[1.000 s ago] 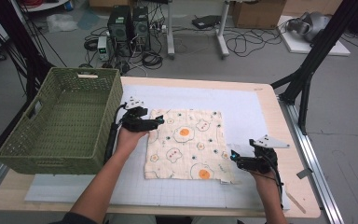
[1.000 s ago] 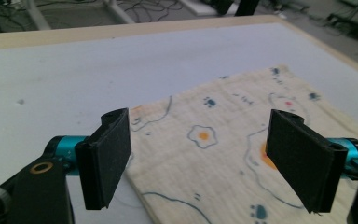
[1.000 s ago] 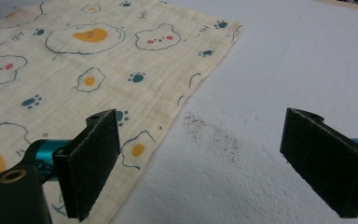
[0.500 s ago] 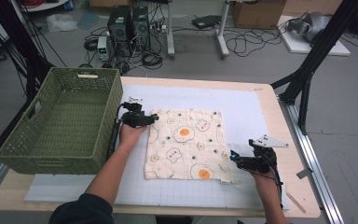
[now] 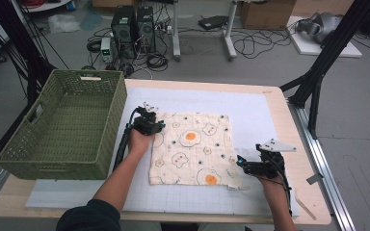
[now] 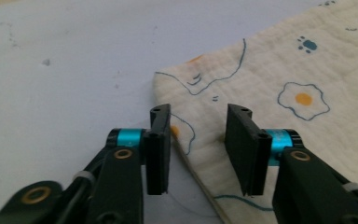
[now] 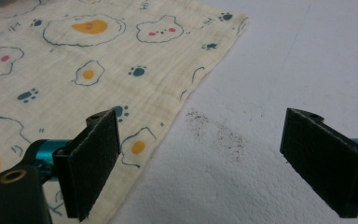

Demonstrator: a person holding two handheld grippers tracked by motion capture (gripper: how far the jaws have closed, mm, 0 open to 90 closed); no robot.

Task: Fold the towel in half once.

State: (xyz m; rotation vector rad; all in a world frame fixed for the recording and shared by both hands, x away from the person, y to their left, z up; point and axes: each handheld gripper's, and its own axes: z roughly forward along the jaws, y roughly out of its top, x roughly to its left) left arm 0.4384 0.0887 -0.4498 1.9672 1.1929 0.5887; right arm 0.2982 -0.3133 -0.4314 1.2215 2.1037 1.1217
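Cream cloth (image 5: 191,148) printed with fried eggs and paw marks lies flat on the white mat (image 5: 250,103) that covers the table (image 5: 289,120), seen from the high view. The left hand-held gripper (image 5: 150,115) sits at the cloth's far left corner, next to a green woven basket (image 5: 62,125) that stands on the table's left side. The right hand-held gripper (image 5: 241,161) rests at the cloth's near right edge, just above the near right corner.

From the left gripper view, the left hand-held gripper (image 6: 198,149) straddles the cloth's (image 6: 279,93) edge close to the corner: one jaw is over the bare mat (image 6: 65,70), the other over the fabric. Its jaws have just been closing, and a gap is left between them, with the cloth edge in it; the pads do not yet press on it.

From the right gripper view, the right hand-held gripper (image 7: 205,158) is spread wide. One jaw hangs over the cloth (image 7: 98,56) at its edge, the other over the speckled mat (image 7: 284,56), well clear of the fabric.
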